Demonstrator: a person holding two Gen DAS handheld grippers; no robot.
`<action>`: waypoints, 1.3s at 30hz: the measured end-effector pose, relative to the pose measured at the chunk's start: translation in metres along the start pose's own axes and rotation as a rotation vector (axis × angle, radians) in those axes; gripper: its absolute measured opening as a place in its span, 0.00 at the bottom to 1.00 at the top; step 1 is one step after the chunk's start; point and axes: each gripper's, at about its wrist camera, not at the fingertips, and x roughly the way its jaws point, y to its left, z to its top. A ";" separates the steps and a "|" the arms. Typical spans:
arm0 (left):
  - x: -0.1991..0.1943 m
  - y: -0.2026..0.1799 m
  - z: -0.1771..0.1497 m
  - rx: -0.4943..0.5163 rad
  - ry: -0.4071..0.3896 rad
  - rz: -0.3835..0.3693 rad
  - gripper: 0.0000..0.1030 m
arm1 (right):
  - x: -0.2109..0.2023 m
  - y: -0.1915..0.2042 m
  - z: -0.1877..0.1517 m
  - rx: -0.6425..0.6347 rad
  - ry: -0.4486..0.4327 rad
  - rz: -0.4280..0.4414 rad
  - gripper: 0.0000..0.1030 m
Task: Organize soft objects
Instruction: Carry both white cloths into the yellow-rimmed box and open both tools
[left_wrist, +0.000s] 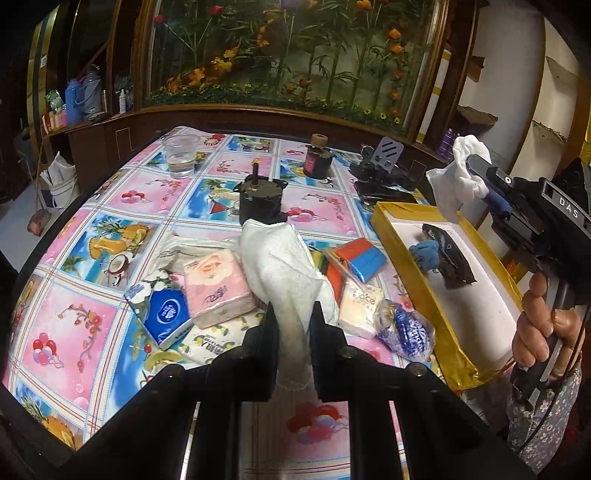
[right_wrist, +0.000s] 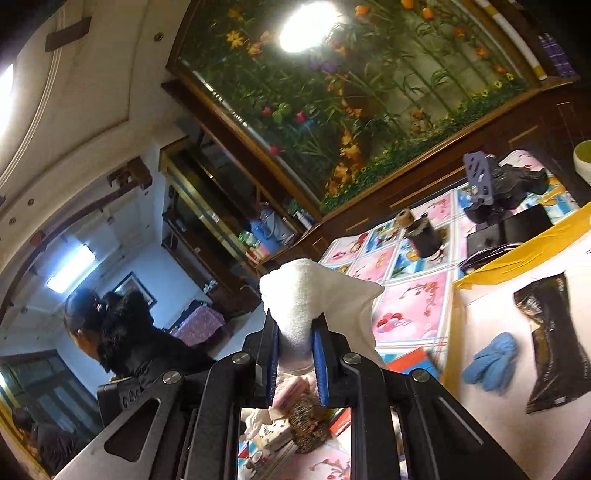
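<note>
White towel (left_wrist: 284, 266) hangs at frame centre, pinched in the left claw (left_wrist: 293, 314) above the bench (left_wrist: 74, 295). Right claw (right_wrist: 295, 332) pinches a white cloth (right_wrist: 314, 291) beside the gold box (left_wrist: 410, 266), upper right.

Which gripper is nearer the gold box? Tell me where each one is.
Right. The right gripper, shut on a white cloth, hangs above the gold box's far end. The left gripper, shut on a white towel, is beside the box, over the table.

Plastic cup (left_wrist: 181, 155) and motor (left_wrist: 259, 199) on tablecloth (left_wrist: 74, 314)
</note>
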 end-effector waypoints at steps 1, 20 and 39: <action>0.001 -0.006 0.002 0.012 0.000 -0.008 0.14 | -0.005 -0.004 0.003 0.007 -0.014 -0.012 0.17; 0.076 -0.157 0.020 0.187 0.120 -0.287 0.14 | -0.091 -0.082 0.048 0.149 -0.213 -0.461 0.17; 0.122 -0.190 -0.003 0.215 0.232 -0.308 0.15 | -0.080 -0.132 0.039 0.303 -0.082 -0.676 0.25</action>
